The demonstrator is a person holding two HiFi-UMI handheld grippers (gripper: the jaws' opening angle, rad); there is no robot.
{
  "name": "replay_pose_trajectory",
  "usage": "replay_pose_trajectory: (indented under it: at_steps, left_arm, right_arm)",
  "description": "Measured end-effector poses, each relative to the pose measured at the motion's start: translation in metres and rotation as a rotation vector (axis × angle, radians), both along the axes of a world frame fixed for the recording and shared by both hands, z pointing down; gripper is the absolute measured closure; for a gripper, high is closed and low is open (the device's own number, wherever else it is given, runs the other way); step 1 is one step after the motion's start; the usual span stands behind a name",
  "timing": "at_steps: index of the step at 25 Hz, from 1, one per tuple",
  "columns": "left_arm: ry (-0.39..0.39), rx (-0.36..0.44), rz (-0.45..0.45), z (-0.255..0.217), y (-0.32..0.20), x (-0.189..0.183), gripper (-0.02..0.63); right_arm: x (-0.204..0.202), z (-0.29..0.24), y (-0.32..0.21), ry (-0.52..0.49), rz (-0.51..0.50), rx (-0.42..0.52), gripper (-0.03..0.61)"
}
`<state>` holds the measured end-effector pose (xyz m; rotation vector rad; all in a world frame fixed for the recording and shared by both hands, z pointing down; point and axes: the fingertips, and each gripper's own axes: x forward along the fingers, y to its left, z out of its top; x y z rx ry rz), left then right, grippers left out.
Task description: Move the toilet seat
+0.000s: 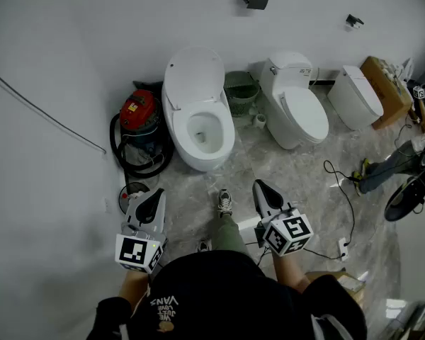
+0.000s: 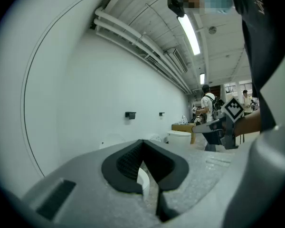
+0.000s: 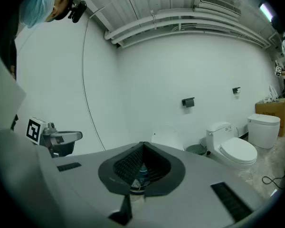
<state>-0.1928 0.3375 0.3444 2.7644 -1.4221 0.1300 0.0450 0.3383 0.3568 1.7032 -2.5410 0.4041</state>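
The approach is judged in hand: the left gripper (image 1: 157, 194) and right gripper (image 1: 259, 185) are held with fingers closed, empty, well short of the toilet seat (image 1: 229, 129), which is seen on the bowl against the wall. Next, the fingers must be opened at its rim.

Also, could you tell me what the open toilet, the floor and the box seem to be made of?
Open toilet: glossy white, likely glazed ceramic. Floor: grey, veined, reflective, looks like polished stone or tile. Box: matte brown, probably cardboard.
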Motion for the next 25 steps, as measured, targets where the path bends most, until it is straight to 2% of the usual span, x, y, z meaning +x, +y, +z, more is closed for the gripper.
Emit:
replay_pose_trajectory:
  at_steps: [15, 18, 23, 25]
  left_arm:
    - [0.0, 0.004, 0.03, 0.007, -0.016, 0.023, 0.604]
    - [-0.008, 0.007, 0.039, 0.008, -0.023, 0.032, 0.604]
    - [-0.006, -0.007, 0.047, 0.011, -0.04, 0.046, 0.601]
    - [-0.009, -0.016, 0.044, 0.014, -0.051, 0.05, 0.579]
  right_arm:
    - [0.021, -0.002, -0.003, -0.035, 0.047, 0.021, 0.579]
    - [0.03, -0.006, -0.011, -0.061, 0.066, 0.039, 0.578]
    - [0.038, -0.005, -0.031, -0.022, 0.055, 0.042, 0.577]
    - [0.044, -0.002, -0.044, -0.039, 0.06, 0.031, 0.548]
